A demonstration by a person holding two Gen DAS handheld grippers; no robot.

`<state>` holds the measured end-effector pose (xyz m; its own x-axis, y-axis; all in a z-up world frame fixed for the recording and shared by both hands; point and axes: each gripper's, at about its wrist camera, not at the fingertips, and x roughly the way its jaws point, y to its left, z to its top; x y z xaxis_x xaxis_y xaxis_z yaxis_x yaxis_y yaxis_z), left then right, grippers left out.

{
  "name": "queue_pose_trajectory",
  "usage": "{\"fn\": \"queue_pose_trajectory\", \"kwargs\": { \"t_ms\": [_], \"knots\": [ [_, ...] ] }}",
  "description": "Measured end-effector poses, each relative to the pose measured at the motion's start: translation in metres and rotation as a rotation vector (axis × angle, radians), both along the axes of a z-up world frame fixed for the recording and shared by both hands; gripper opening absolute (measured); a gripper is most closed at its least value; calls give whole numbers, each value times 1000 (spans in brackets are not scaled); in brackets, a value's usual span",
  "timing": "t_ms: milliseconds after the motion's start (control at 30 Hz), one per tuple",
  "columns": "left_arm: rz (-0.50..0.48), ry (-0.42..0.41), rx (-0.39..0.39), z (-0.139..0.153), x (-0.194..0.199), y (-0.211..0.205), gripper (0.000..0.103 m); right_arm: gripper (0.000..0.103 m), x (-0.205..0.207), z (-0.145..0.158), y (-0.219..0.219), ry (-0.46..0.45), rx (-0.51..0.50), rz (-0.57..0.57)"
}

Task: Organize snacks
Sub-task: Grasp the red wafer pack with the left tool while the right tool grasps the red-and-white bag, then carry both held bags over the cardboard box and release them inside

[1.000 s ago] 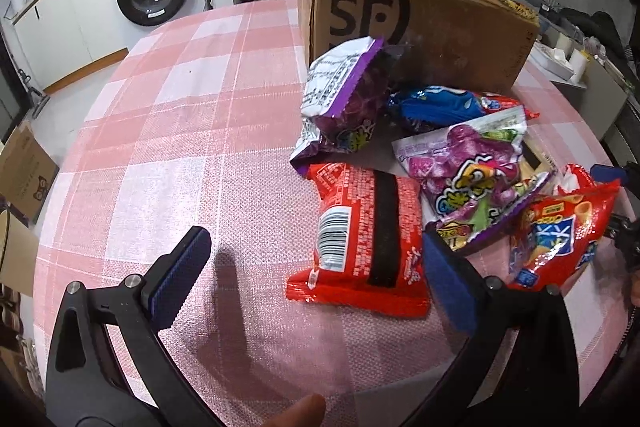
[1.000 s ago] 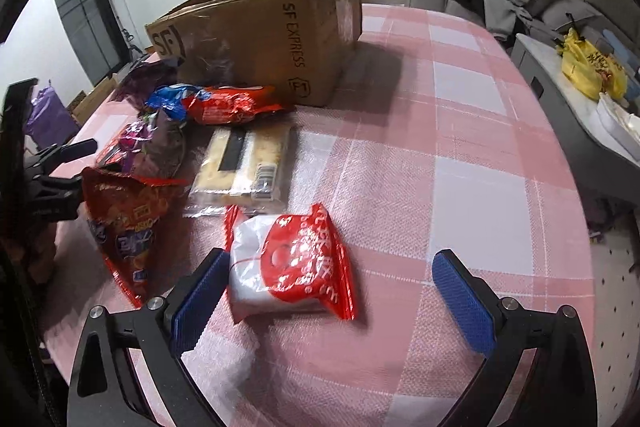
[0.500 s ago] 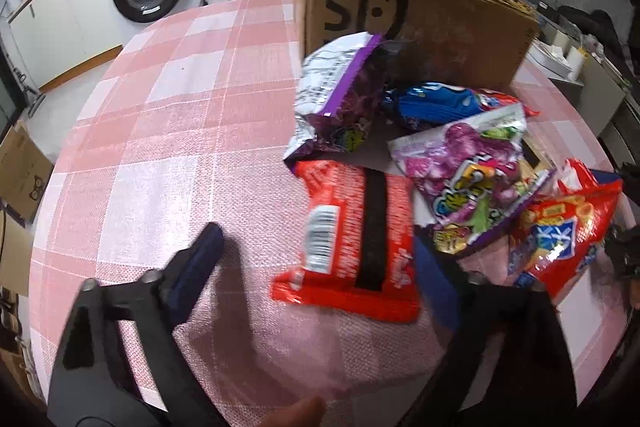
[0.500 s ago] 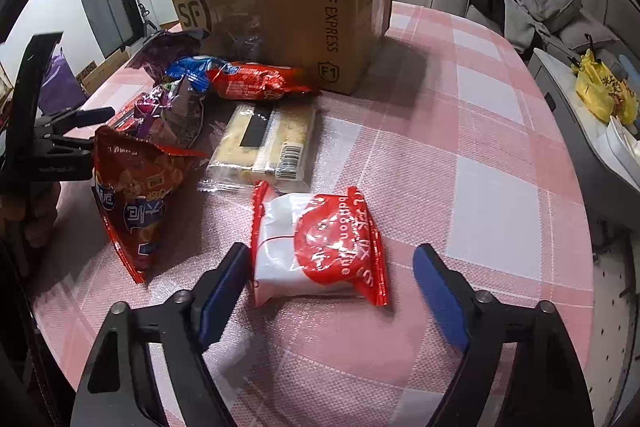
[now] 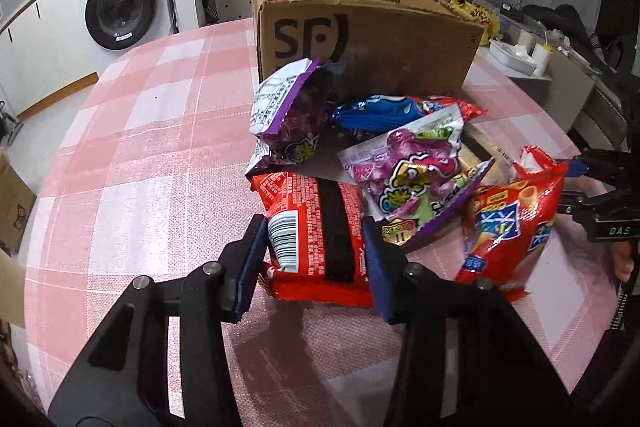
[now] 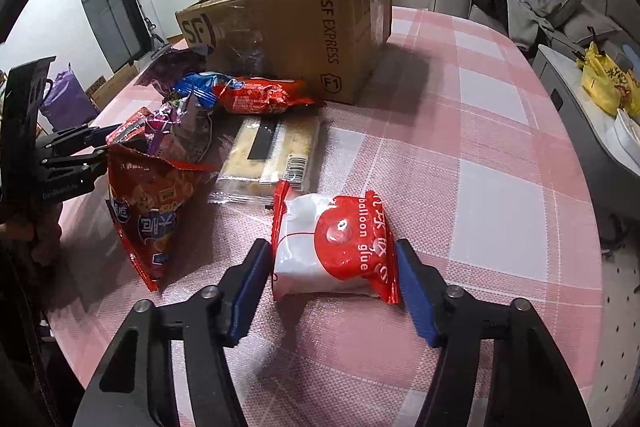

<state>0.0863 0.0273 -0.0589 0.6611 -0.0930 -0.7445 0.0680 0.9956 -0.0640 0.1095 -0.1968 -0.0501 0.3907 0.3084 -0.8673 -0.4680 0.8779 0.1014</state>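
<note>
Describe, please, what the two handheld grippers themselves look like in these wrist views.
Both match: the left gripper and right gripper each have two matte black angular fingers with triangular cut-outs and silver round bolts, ending in flat blue pads. White lettering marks each black body seen from the other view. No cables or sleeves show.

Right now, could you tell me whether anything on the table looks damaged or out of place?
The cardboard box has a ragged, torn rim. The snack packets lie in a loose, overlapping heap beside it, and the purple packet leans against its wall. Nothing looks spilled.
</note>
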Motion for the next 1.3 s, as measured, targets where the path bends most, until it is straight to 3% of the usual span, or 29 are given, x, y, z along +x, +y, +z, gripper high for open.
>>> {"fn": "queue_pose_trajectory", "kwargs": {
  "t_ms": [167,467,933,1300],
  "knots": [
    [-8,-27,-13,11,-10,-5,43,50,-1,1,-1,-5,25,3],
    [5,-82,-44,31,-23,-2,43,50,-2,16,-5,-51,56,-15],
    [30,-196,-49,77,-44,-2,43,50,-9,63,-10,-158,203,-35],
    [40,-269,-65,112,-34,-2,43,50,-2,96,0,-215,249,-50]
  ]
}}
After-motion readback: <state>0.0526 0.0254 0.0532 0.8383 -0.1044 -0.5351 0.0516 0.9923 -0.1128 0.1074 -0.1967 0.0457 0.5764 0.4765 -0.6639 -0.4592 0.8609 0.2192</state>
